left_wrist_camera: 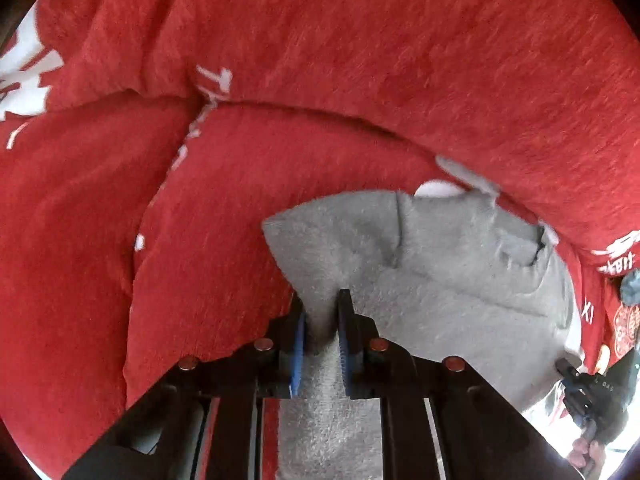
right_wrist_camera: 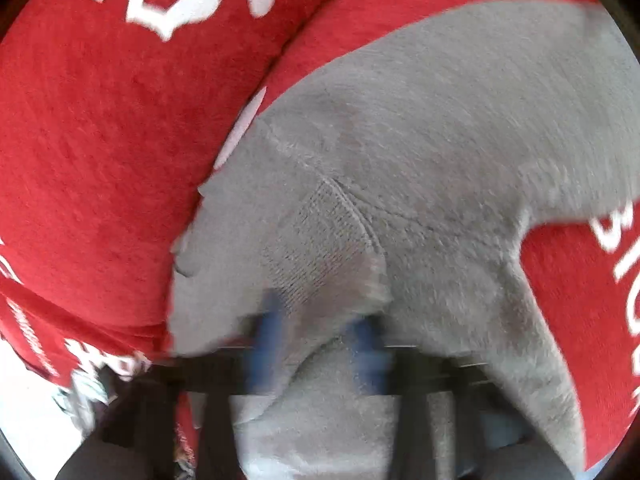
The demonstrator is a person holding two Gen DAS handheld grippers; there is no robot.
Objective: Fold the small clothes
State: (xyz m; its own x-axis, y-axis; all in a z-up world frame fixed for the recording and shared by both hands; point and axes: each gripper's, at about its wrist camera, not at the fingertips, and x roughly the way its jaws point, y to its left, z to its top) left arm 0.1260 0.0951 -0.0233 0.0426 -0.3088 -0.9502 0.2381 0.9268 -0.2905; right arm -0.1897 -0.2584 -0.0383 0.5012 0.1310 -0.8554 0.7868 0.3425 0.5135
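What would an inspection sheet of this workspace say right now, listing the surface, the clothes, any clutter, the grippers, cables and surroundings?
Surface: red fleece blanket with white lettering covers nearly everything in view.
Job's things: grey fleece garment, rumpled, lying on the blanket; a ribbed patch shows in the right wrist view.
Clutter: a small blue-grey item at the right edge of the left wrist view, too small to identify.
Grippers: left gripper shut on a pinch of the grey garment; right gripper blurred, closed with grey fabric between its blue pads.
Cables: nothing seen.
Surroundings: a hand on the other gripper's handle at the lower right of the left wrist view; otherwise hidden.
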